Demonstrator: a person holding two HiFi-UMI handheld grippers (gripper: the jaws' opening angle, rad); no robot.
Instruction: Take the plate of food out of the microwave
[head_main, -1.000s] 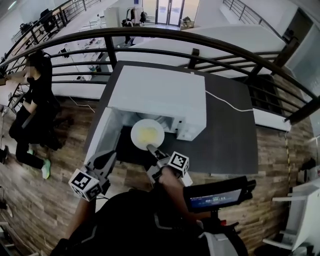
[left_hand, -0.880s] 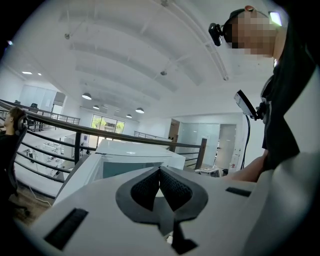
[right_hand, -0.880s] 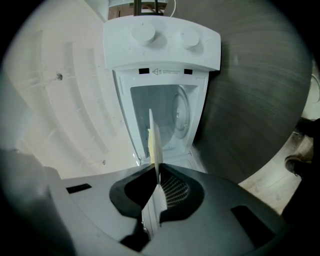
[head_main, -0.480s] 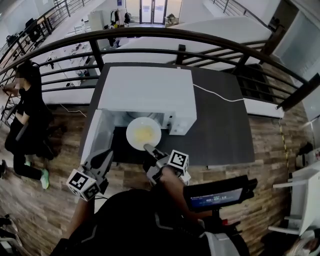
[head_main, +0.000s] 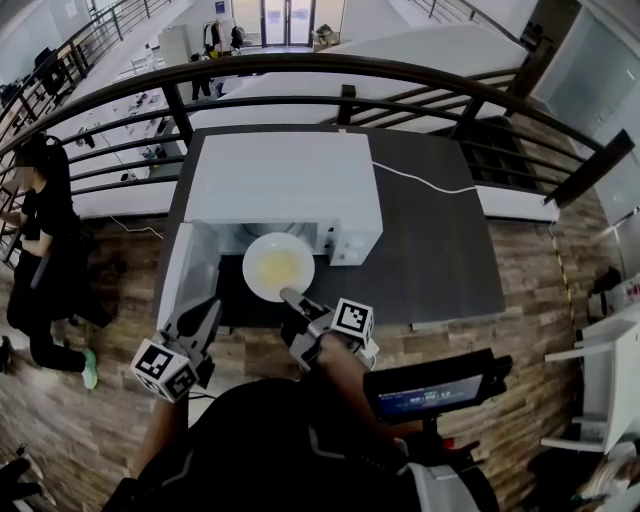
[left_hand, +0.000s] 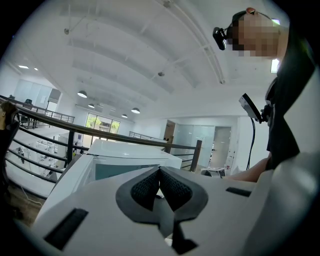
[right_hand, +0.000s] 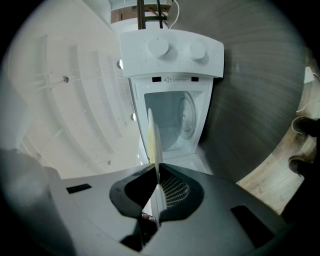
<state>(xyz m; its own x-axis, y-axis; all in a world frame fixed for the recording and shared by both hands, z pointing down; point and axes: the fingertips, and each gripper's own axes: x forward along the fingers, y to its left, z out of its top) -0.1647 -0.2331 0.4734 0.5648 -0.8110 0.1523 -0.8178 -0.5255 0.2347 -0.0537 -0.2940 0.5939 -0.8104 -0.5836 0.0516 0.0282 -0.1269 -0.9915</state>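
Plate (head_main: 278, 267) nearly clear of microwave (head_main: 280, 180); right tongs (head_main: 289, 295) clamp its 6 o'clock rim. Left tongs (head_main: 208, 312) closed, empty. Set-down pending.

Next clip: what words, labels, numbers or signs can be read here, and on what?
No text is legible.
Label on the microwave panel: print too small to read.
Screen by the person's chest: lit lines, blurred.
Left marker cube, right marker cube: square patterns, no words.
Plate: no print.
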